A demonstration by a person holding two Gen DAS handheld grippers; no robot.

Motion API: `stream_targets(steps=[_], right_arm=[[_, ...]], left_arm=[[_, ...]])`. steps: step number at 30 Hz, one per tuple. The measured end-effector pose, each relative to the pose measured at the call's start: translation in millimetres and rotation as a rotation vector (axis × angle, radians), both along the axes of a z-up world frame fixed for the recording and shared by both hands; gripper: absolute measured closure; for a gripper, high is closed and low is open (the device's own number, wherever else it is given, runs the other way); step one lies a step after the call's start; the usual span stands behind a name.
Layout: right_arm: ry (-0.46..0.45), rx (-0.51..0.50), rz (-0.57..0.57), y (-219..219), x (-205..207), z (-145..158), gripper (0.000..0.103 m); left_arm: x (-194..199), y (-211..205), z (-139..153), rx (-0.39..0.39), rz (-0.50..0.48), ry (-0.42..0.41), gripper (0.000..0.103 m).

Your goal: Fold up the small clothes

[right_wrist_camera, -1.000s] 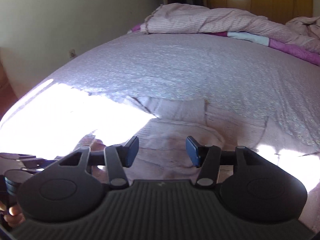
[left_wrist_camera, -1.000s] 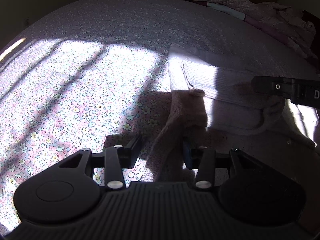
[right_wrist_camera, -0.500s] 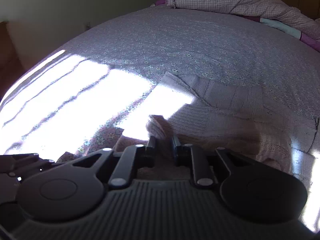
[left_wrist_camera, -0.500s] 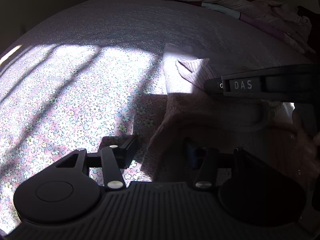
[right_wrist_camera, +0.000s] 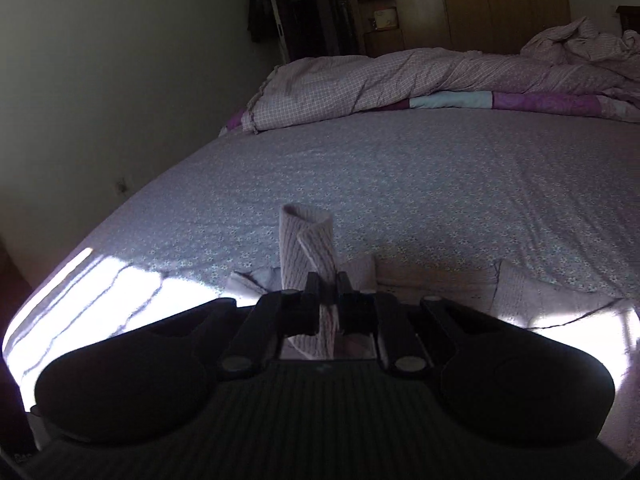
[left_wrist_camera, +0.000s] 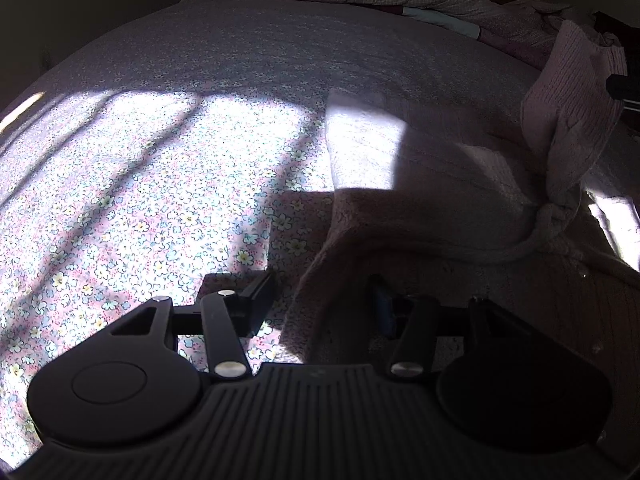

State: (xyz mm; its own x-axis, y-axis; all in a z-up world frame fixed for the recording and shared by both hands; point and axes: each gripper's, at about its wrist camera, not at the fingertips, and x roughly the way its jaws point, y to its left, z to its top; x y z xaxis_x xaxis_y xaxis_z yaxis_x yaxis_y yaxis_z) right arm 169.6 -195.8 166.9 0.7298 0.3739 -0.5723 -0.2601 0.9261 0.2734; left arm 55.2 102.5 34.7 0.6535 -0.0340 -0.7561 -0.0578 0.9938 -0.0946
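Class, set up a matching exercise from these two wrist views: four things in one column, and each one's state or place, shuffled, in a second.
1. left gripper
2. right gripper
3. pink ribbed knit sleeve
4. rumpled checked duvet

A. heaped at the bed's far end
B. lifted off the bed
C. open
D. shut on cloth

Pairs: 1-C, 2-D, 3-B, 4-A

bed: floral sheet [left_wrist_camera: 160, 184], sunlit patches | rumpled duvet [right_wrist_camera: 400, 80] | wooden wardrobe [right_wrist_camera: 500, 0] | plain wall [right_wrist_camera: 120, 60]
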Motion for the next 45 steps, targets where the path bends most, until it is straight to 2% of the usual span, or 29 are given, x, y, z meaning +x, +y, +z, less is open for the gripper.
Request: stream_targets(steps=[5, 9, 15, 19, 23, 32, 37, 42, 45], right_arm=[[-0.020, 0.022, -0.125, -55.0, -13.0, 2.1, 0.092], [-0.019, 0.057, -0.208, -96.7, -25.8, -10.8, 0.092], [0.089, 0.050, -0.386, -146.9, -36.3, -57.5, 0.092], [0.211, 0.083, -0.439, -168.3, -42.2, -93.8, 0.091], [0.310, 0.099, -0.449, -174.3, -50.3, -114.5, 0.088], [0.267, 0.033, -0.472, -170.3, -70.4, -96.5, 0.087], [0.213, 0.080, -0.474, -167.9, -78.3, -87.0, 0.086], [0.187, 0.087, -0.444, -160.7, -62.6, -90.3, 0.086], [0.222, 0.066, -0.436, -156.8, -46.9, -101.0, 0.087]], left_arm=[[0.7, -0.7, -0.1, 0.006, 0.000, 0.002, 0.043], [2.3, -3.3, -1.8, 0.022, -0.003, 0.002, 0.043], [5.3, -8.8, -3.1, 0.046, -0.003, 0.005, 0.042], [7.5, -13.4, -4.9, 0.061, -0.007, 0.008, 0.040], [9.8, -15.9, -5.6, 0.072, -0.008, 0.010, 0.039], [8.1, -16.1, -4.6, 0.076, -0.010, 0.016, 0.039], [-1.9, -9.6, -0.2, 0.048, -0.010, 0.010, 0.039], [-9.5, -9.1, -0.2, 0.055, -0.013, 0.014, 0.039], [-11.6, -11.3, -0.4, 0.069, -0.021, 0.027, 0.039]])
